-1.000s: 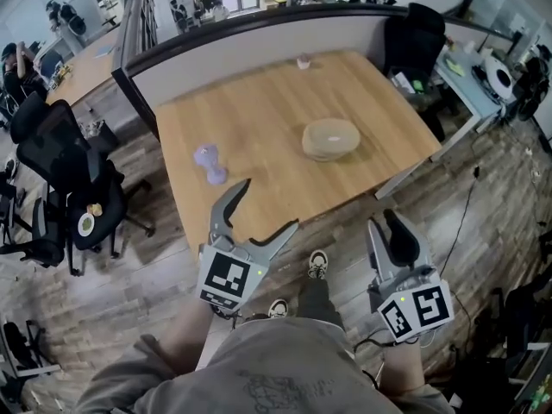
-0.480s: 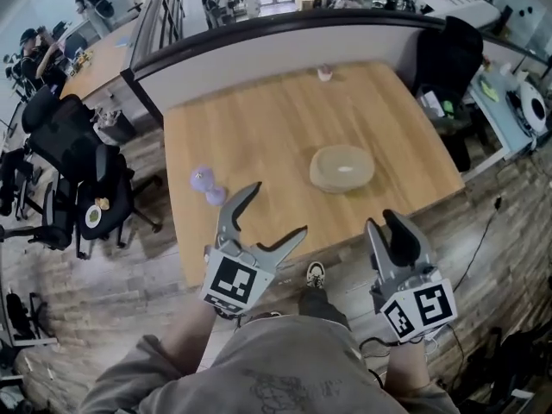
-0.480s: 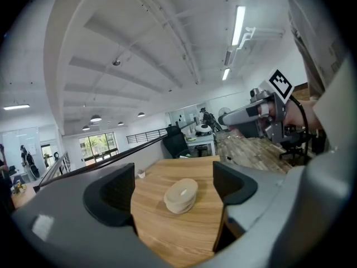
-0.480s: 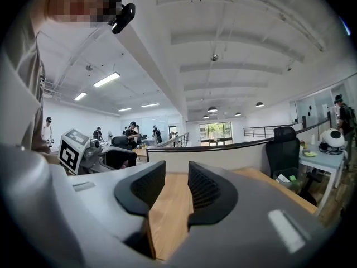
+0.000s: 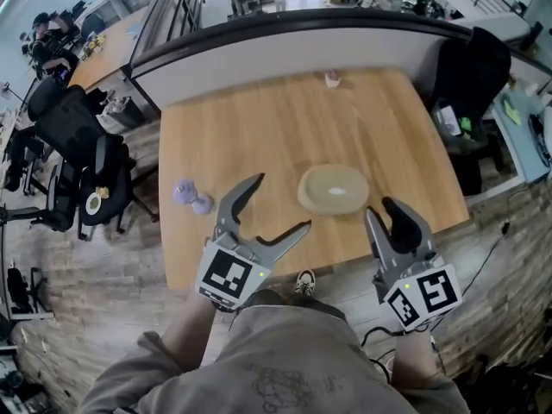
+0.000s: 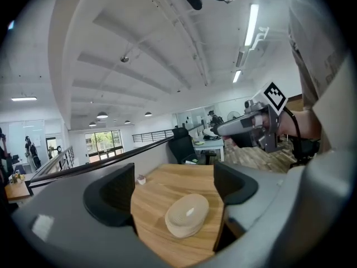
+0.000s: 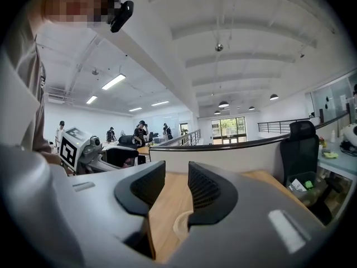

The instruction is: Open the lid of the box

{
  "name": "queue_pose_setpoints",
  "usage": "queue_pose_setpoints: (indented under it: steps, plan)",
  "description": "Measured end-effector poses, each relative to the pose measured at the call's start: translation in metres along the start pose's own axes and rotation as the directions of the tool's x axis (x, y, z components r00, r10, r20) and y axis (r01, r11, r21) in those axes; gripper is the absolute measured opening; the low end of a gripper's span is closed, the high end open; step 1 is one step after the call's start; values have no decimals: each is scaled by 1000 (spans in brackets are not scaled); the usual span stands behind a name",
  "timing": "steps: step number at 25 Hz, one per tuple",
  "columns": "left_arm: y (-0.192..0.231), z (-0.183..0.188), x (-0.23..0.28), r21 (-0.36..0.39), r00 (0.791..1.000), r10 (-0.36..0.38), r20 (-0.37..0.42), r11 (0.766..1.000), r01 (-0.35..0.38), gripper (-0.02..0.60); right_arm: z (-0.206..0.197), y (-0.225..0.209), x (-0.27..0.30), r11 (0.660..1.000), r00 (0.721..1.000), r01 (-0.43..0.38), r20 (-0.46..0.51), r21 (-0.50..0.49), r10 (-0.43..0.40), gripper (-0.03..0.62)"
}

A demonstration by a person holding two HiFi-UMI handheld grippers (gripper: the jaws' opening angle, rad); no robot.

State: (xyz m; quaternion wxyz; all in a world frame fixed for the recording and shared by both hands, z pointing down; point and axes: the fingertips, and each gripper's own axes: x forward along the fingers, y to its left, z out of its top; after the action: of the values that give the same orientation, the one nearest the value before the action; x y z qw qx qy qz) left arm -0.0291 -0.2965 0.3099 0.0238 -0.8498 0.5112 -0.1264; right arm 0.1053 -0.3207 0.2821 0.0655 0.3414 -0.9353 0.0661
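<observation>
Box: round, shallow, beige, lid on, sitting on light wooden table right of centre and close to near edge. Unopened, untouched by either gripper.

Left gripper: grey, hovering over near table edge just left of box, jaws spread wide, nothing between them. In left gripper view, box framed in the gap but well ahead, no contact.

Right gripper: near box's right side, about level with table edge, jaws drawn close with only a narrow slit, empty.

Farther out: small purple dumbbell-shaped object by left table edge, well apart from box. Small pale pinkish item at far edge below grey curved partition wall. Black office chair on wood floor to the left.

Risks, judged from here:
- Whole box lifting instead of lid, with one gripper pulling at the rim and base left unpinned.
- Box skidding off near edge under a sideways nudge, given position close to that edge.
- Right jaws too narrow for lid as set; bump instead of grip without widening first.
- Lid seam not resolvable, so grip height uncertain.
</observation>
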Motion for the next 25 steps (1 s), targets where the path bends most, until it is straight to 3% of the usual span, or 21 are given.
queue_pose_setpoints:
  steps: [6,12,18,21,25]
  plan:
    - [10,4,15,-70,1000,-1,3,998,1,448,-1,-22,16,1000,1000,-17,7,24,17,137]
    - [9,-2,28,6,998,-68,-5,998,68,449,-9,-30,23,1000,1000,14,-10,13,-14,137]
    - [10,-17,37,34,991,-134,-17,990,134,449,-13,-30,34,999,999,33,-31,37,-32,137]
    - [13,-34,45,36,986,-163,-23,986,164,449,-23,-29,44,997,998,42,-48,59,-39,137]
    - [16,-67,61,117,974,-218,-66,968,224,449,-45,-24,63,997,995,30,-102,66,-23,137]
